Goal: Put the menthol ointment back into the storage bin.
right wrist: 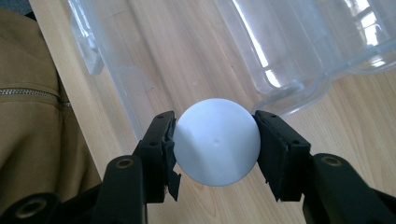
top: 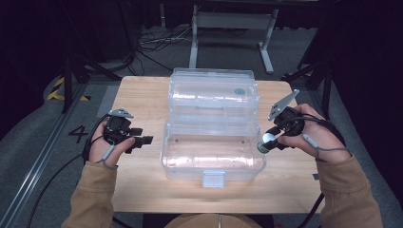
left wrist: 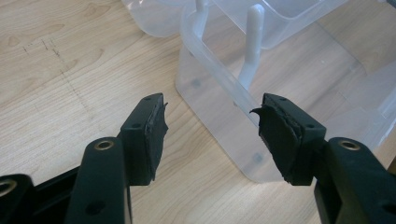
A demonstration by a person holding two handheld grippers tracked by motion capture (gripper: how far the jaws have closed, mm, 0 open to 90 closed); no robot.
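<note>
The right gripper point(right wrist: 215, 147) pinched a white ball point(right wrist: 215, 142) between its jaws, the clear plastic box point(top: 212, 156) (lid open) just beyond; the left gripper point(left wrist: 210, 135) had its jaws spread, the box's corner ahead.

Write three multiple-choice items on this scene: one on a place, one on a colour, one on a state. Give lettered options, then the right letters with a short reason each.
1. Where does the clear plastic box stand?
A. in the middle of the wooden table
B. on the floor
C. on a shelf

2. What colour is the round cap facing the right gripper's camera?
A. red
B. white
C. black

3. How is the left gripper?
A. shut on the box rim
B. shut on a cloth
C. open, with nothing between its pads

Answers: 1 A, the high view shows the box mid-table between both hands. 2 B, the right gripper view shows a white dome clamped between the pads. 3 C, the left gripper view shows its jaws apart over bare wood beside the box.
</note>
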